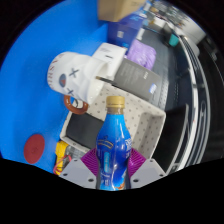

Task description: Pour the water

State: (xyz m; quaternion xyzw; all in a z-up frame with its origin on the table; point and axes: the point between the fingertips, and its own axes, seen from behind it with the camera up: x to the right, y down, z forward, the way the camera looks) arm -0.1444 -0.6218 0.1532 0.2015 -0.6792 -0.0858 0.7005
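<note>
Blue drink bottle (113, 148), tan cap, upright, pinched between both gripper (113, 172) fingers, purple pads (88, 160) pressed on sides. Just beyond: white open box (135, 125). White mug (70, 72) with dark markings further back on blue table surface (30, 100). Red disc (36, 148) beside fingers.

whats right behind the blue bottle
Behind the blue bottle, held between the gripper fingers, stands a pale open box. The bottle covers part of the box's inside, so any contents cannot be seen.
</note>
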